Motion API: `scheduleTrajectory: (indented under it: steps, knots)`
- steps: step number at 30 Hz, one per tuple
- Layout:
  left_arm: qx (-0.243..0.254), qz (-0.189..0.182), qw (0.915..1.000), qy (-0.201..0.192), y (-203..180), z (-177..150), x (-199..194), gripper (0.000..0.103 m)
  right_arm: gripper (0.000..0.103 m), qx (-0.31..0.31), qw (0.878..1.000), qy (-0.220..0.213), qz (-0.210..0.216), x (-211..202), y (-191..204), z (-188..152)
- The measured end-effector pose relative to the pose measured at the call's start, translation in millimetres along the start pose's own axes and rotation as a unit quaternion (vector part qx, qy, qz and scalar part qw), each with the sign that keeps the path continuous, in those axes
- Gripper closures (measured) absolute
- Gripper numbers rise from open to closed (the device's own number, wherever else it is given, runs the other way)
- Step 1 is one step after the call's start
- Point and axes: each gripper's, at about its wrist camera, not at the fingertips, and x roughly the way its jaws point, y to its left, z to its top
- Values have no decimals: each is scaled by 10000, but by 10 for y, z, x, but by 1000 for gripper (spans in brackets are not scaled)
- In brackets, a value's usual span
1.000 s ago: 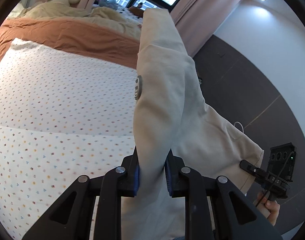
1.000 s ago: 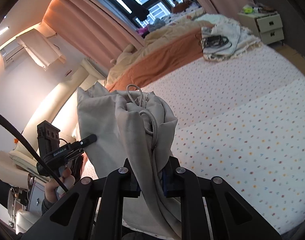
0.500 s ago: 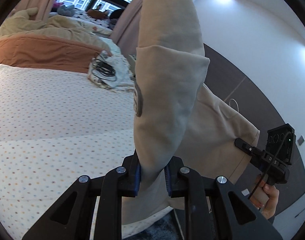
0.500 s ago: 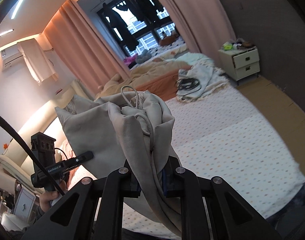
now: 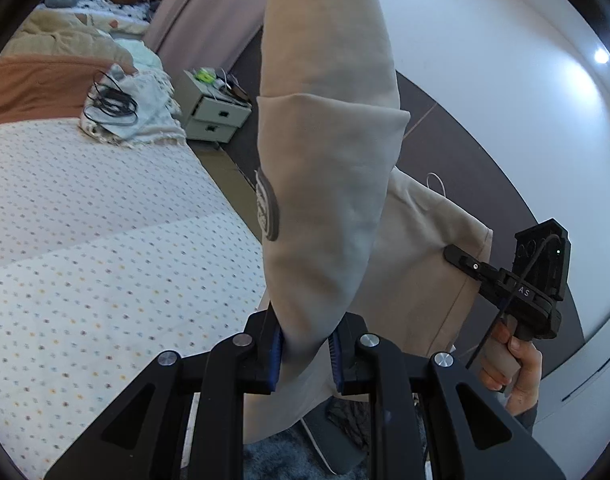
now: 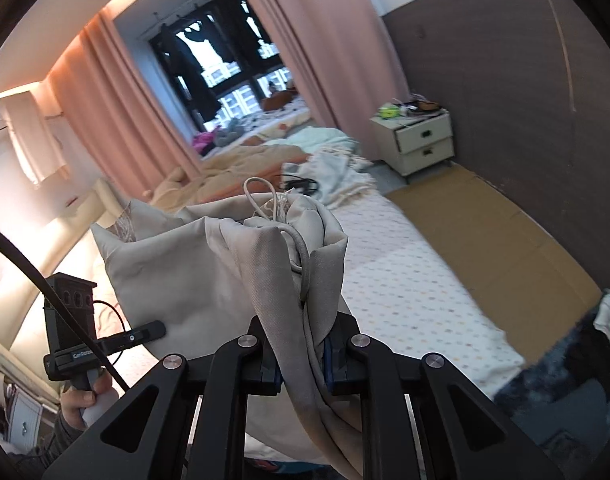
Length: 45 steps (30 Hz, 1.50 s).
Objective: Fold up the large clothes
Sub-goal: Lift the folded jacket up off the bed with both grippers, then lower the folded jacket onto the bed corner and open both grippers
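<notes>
A beige hooded garment [image 5: 325, 184] hangs in the air beside a dotted bed [image 5: 105, 240]. The left gripper [image 5: 305, 354] pinches a thick fold of it; only this view shows a round grey badge [image 5: 267, 206]. The right gripper [image 6: 301, 368] clamps bunched cloth; only this view shows the drawstring [image 6: 301, 256] and window [image 6: 225, 64].

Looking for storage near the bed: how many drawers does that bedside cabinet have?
2. Upper drawer sits slightly open, lower drawer directly below it, both on the front of the white bedside cabinet beside the bed.
</notes>
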Motion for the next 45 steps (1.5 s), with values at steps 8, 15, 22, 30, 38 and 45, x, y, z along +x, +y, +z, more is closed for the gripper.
scheduleTrajectory:
  steps: [8, 15, 22, 30, 38, 45]
  knots:
    - [-236, -66, 9982, 554, 79, 49, 831, 83, 92, 283, 9984, 286, -397, 412, -117, 87]
    - [-395, -24, 9965, 737, 417, 242, 1294, 83, 92, 322, 9950, 553, -767, 888, -72, 376]
    - [-593, 269, 9944, 830, 972, 356, 1722, 82, 92, 443, 9904, 877, -976, 1453, -102, 539]
    - [-1194, 1017, 9778, 1387, 1712, 160, 2177, 79, 34, 586, 9678, 1380, -2023, 2156, -206, 437]
    - [-1337, 1074, 9697, 1743, 1966, -176, 2185, 79, 20, 1079, 9592, 1083, -2379, 1597, -386, 179]
    - [-634, 840, 9792, 1736, 1564, -295, 2173, 16, 20, 1527, 9525, 899, -2476, 660, -612, -391]
